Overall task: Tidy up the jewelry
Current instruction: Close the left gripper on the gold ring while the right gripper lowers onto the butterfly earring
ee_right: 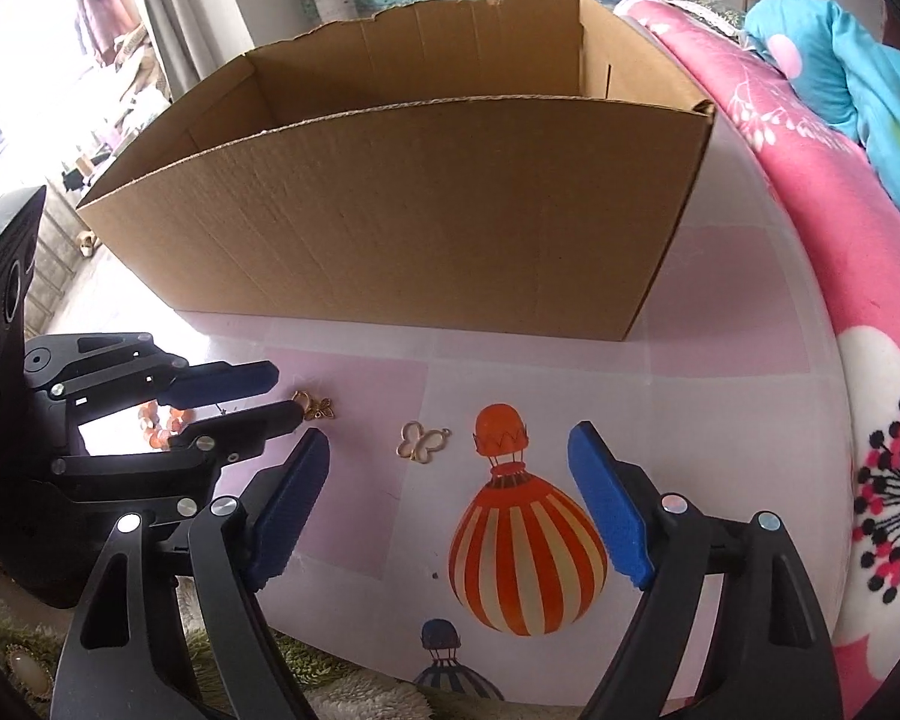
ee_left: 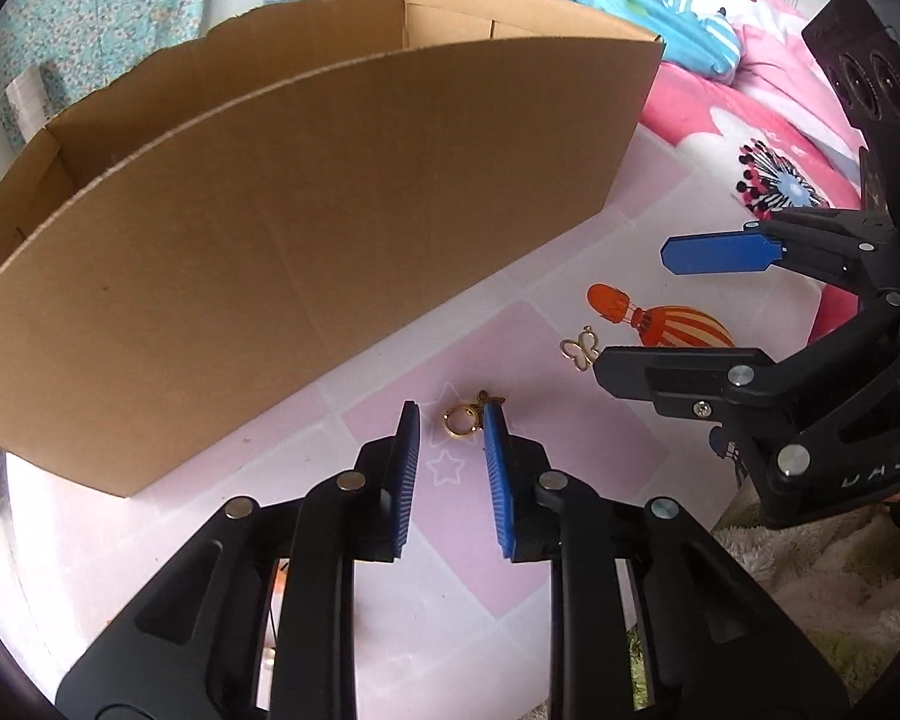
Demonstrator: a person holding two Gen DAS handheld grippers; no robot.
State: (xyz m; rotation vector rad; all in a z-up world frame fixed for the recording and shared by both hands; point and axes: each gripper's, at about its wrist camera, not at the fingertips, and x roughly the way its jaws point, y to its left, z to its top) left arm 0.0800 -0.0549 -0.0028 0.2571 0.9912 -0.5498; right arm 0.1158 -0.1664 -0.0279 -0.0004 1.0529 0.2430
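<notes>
Gold ring lies on the tabletop, between the left tool pads, not yet pinched. Butterfly charm at two o'clock; right tool spread, empty. Risk: the small ring could skid away, short of the box.

My left tool has ribbed blue rubbery pads on matt black plastic. The small gold ring gleams like polished metal. The brown cardboard box looks matt, and the pink-checked worktop glossy.
</notes>
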